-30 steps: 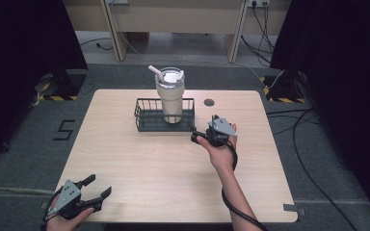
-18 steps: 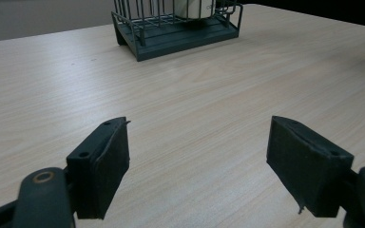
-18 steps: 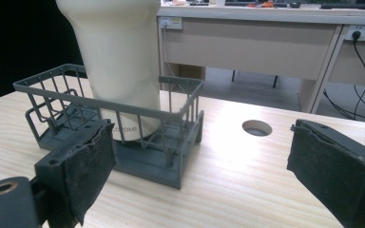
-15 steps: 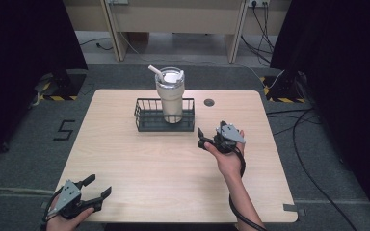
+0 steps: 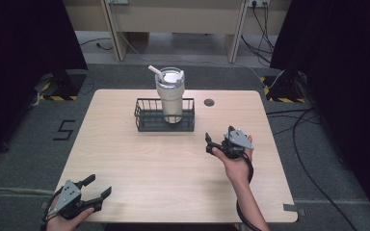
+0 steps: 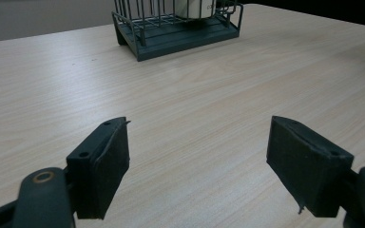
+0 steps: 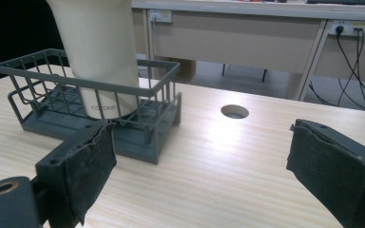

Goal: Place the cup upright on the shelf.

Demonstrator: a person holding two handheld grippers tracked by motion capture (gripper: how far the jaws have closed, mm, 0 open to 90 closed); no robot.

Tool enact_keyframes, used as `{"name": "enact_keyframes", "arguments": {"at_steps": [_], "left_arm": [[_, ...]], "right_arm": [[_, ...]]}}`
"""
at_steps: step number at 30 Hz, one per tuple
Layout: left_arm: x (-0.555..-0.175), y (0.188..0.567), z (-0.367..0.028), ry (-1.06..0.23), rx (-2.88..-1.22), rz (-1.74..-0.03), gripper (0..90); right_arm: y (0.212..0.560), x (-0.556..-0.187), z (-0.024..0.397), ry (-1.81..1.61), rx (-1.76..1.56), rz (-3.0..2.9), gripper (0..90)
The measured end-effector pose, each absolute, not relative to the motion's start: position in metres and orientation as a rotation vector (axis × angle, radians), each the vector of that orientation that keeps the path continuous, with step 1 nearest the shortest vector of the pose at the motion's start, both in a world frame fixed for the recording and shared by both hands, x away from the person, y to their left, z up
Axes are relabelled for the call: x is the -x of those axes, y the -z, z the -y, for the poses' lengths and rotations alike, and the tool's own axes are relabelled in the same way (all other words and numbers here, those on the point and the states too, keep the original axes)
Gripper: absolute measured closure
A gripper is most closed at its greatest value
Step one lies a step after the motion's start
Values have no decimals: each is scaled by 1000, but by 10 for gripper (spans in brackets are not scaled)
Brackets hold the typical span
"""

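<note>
Tumbler (image 5: 169,96) upright in basket (image 5: 147,122), straw tilted left

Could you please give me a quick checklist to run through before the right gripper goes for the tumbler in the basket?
1. Right gripper open, nothing between its jaws: ok.
2. Left gripper open, parked at the near table edge: ok.
3. Tumbler upright inside the wire basket: ok.
4. Table bare between right gripper and basket: ok.
5. Straw and lid firmly seated: cannot tell.
</note>
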State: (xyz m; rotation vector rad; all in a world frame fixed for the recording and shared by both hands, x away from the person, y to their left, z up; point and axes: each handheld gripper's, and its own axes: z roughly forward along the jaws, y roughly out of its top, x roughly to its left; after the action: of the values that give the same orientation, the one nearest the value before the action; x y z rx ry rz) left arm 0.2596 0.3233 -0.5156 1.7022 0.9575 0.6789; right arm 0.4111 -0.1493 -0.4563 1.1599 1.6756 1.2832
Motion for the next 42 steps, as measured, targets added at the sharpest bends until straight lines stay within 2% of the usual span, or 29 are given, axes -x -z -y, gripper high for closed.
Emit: {"name": "enact_keyframes", "arguments": {"at_steps": [18, 42], "left_arm": [[-259, 516, -322, -682, -1701, -956, 217], [-259, 515, -321, -687, -1702, -949, 218]], "right_arm": [[472, -382, 191, -1222, -1209, -1644, 97], [503, -354, 224, -1176, -1260, -1624, 109]]}}
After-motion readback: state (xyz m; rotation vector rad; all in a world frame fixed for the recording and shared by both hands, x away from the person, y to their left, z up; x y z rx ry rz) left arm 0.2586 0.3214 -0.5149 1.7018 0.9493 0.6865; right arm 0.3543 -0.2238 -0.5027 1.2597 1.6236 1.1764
